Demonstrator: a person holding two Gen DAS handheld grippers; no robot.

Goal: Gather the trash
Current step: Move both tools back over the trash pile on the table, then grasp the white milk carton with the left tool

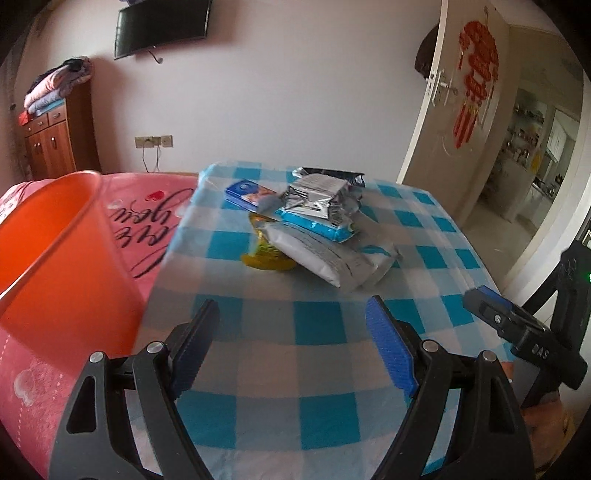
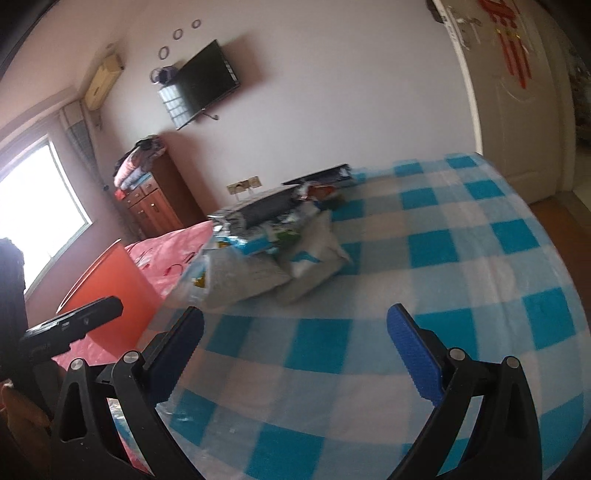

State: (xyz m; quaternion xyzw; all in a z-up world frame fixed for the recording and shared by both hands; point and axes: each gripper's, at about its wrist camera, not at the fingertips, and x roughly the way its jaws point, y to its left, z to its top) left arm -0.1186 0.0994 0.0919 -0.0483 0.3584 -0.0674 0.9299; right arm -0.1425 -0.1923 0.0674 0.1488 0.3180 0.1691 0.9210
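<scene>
Two grippers hang over a table spread with a blue-and-white checked cloth (image 1: 280, 332), and neither carries anything. Furthest left in the left wrist view stands an orange bin (image 1: 48, 243), resting on a pink bedspread (image 1: 147, 221) with dark script lettering, right up against the table's left edge. Next comes the left gripper (image 1: 291, 314), its jaws spread wide with only checked cloth between the blue pads. Beyond it, toward the far middle of the table, lies the trash pile (image 1: 314, 225): a crumpled silver foil packet (image 1: 314, 195) on top, a blue packet (image 1: 317, 225) beneath it, grey-white wrappers (image 1: 325, 262) toward the front, a yellow wrapper (image 1: 262, 251) poking out at the left, and a flat blue box (image 1: 251, 194) behind. Both grippers are well short of this heap, touching none of it. At the right edge of that view the right gripper (image 2: 295, 325) shows as a dark finger with a blue pad; in its own view its jaws likewise stand wide apart and empty above the cloth. Behind, a dark television (image 1: 162, 26) hangs on the pale wall, and a door with a red ornament (image 1: 476, 81) stands ajar on the right.
</scene>
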